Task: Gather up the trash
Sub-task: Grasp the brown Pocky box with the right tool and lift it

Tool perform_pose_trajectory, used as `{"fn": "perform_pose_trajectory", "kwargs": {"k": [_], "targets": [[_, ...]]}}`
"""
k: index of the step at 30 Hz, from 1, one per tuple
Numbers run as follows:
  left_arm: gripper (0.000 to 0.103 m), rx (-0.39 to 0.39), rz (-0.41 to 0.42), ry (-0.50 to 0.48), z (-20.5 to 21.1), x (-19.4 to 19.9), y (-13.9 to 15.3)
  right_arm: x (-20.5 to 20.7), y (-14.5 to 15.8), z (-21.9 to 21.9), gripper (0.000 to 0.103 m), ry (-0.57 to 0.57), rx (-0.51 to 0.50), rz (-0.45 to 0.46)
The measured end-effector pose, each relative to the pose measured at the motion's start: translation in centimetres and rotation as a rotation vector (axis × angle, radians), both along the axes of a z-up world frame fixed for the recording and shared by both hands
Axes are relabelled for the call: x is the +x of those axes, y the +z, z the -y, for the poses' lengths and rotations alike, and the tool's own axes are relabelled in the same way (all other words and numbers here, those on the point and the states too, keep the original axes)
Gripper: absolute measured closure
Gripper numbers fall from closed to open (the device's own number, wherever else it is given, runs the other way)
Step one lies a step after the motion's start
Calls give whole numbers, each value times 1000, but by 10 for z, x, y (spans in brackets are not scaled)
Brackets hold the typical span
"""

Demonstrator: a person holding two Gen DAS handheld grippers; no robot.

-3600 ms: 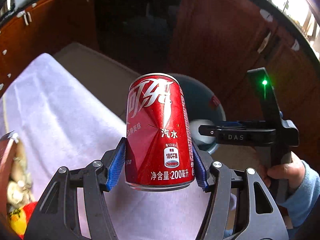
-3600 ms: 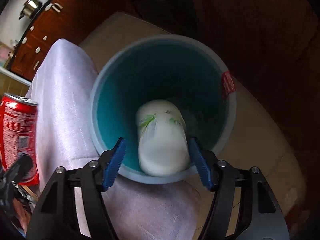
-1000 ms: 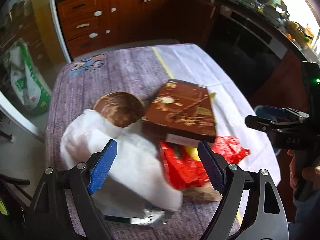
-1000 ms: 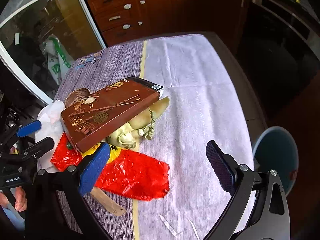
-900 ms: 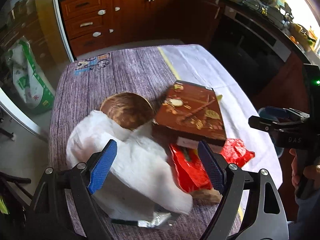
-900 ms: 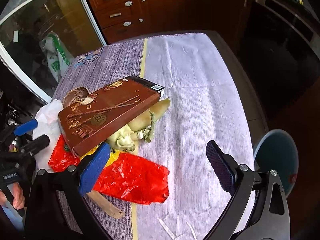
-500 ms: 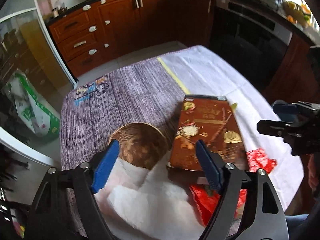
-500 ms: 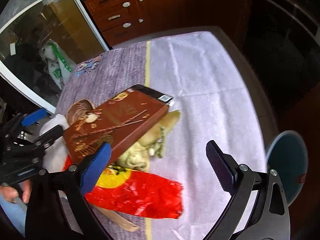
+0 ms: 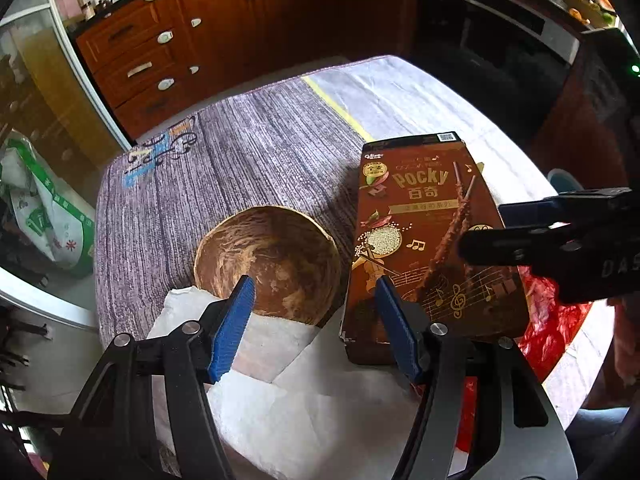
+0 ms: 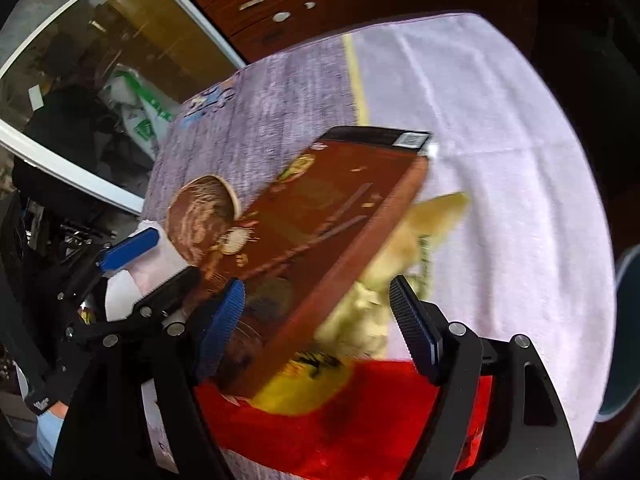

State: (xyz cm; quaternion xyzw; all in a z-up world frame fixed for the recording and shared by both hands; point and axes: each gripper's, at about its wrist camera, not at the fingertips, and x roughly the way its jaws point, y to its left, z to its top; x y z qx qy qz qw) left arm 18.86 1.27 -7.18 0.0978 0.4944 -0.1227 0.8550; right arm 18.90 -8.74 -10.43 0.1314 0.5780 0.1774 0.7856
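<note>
Left wrist view: the left gripper (image 9: 314,320) sits at lower centre of the frame, jaws parted wide, nothing between the blue pads (image 9: 233,326). Behind the gap lies a brown wooden bowl (image 9: 267,261), mid-frame, its near rim overlapped by white tissue paper (image 9: 304,408) that fills the lower centre. Just right of the bowl, a brown Pocky box (image 9: 430,248) lies tilted, its near end raised over a red plastic wrapper (image 9: 554,322) at right. All of it rests on a table (image 9: 256,160) covered in grey-purple and white cloth. The right gripper (image 9: 560,236) enters from the right edge, above the box's right side.

Right wrist view (motion-blurred): the right gripper (image 10: 316,322) is at lower centre, jaws wide apart and holding nothing; the lower corner of the Pocky box (image 10: 324,220) lies in the gap between the pads (image 10: 414,330), contact unclear. Under the box are a yellowish crumpled item (image 10: 384,280), identity unclear, and the red plastic wrapper (image 10: 344,424) along the bottom. The wooden bowl (image 10: 200,218) shows at centre left, with the left gripper (image 10: 138,270) beside it. A blue-green bin (image 10: 624,340) shows at the right edge, off the table.
</note>
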Motion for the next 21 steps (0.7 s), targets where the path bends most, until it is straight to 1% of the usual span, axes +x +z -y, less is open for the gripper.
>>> {"fn": "perform_pose_trajectory", "kwargs": {"k": [2,3,6,8,10,12,13,14,15,17,19,21], "targets": [[40,-6,-4,-3,-1,0,-1,-1,1,-3,48,-5,-2,14],[40,-8,-5,-5,-1,-1,-1,-2,6,-4,54,-11,-7,39],[40,-5,1,-8,-2,-1,-2,-5,21,-6,64,-6,-6,79],[41,-14,7,-5,-5,0,-2,-5,29,-9,66,14,29,83],[41,-29,4,2,-8,1,-2,-1,29,-14,66,27,55,72],[41,-38,2,7,-11,2,-2,2,25,-22,64,52,45,56],[41,-43,-1,8,-12,2,-3,3,22,-24,61,58,41,46],[41,-51,-4,5,-13,2,-4,5,18,-28,54,61,35,38],[41,-54,-6,4,-13,1,-5,5,16,-29,52,61,32,36],[41,-57,-4,-1,-14,-1,-6,8,9,-31,51,54,43,26],[41,-68,-6,-3,-14,-1,-6,11,5,-29,50,34,79,16],[41,-91,-15,-9,-15,-1,-7,14,-2,-29,49,21,97,1]]}}
